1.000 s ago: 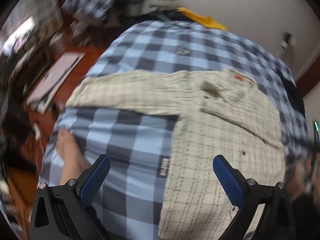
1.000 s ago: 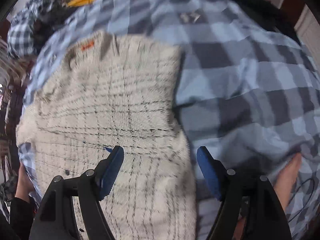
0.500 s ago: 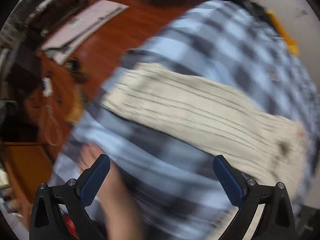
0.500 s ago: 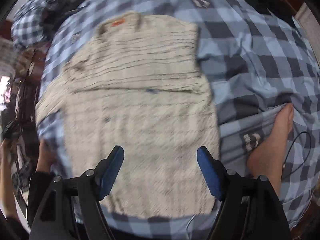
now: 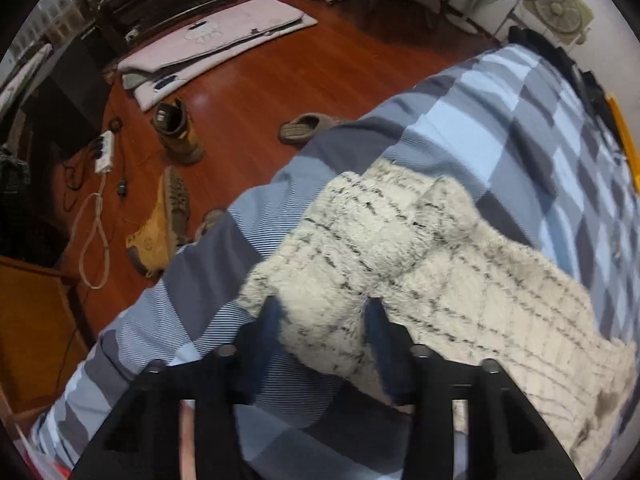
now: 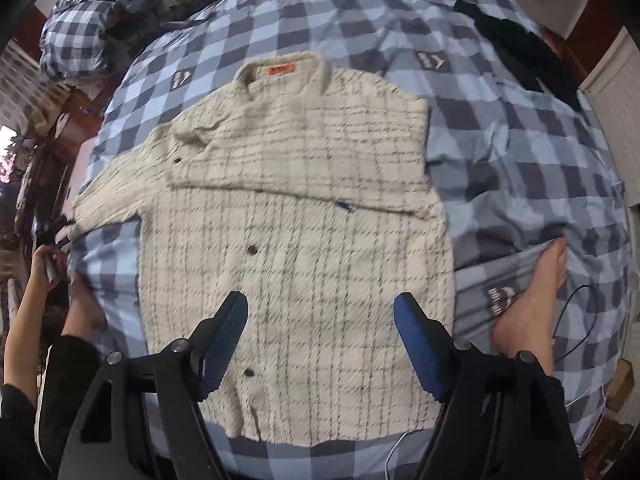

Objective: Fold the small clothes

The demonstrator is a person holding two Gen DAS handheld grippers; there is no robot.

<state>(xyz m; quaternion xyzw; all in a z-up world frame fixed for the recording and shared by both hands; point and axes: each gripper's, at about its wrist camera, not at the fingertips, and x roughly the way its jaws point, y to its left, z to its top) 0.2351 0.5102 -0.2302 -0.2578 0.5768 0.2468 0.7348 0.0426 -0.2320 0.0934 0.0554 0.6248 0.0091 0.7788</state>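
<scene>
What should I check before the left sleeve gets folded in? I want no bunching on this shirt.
1. Left gripper at the cuff of the cream fuzzy plaid shirt: ok, sleeve end sits between the closing jaws.
2. Firm pinch on the cuff: cannot tell, jaws blurred.
3. Only shirt fabric caught, not the blue checked bedspread: cannot tell.
4. Right sleeve already folded across the chest: ok.
5. Right gripper clear of the cloth: ok, open above the shirt's lower half, nothing held.
6. Shirt body flat, orange collar label at the far end: ok.
</scene>
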